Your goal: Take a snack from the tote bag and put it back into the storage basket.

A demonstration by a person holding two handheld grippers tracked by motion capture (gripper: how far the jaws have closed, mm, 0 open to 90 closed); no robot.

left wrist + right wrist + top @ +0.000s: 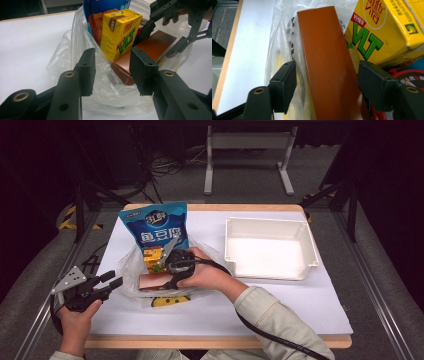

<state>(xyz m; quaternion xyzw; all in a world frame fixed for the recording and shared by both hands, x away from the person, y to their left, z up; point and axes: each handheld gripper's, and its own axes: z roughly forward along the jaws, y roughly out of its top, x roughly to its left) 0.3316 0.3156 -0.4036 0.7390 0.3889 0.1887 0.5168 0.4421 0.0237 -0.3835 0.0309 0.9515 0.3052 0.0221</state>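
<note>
Brown box [329, 65] between right gripper [329, 86] jaws, untouched.

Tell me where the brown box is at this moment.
The brown box lies inside the clear plastic bag left of the table's centre, beside the yellow drink carton, between the right hand-held gripper jaws.

Desk [320, 320]: wood-edged, white-topped. Floor [250, 175]: grey carpet, dark surroundings. Beyond: white metal stand [248, 142], tangled cables [167, 165].

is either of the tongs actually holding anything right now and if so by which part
Nothing is held. The right tongs straddle the brown box, pads apart from its sides; the left tongs hang open.
</note>
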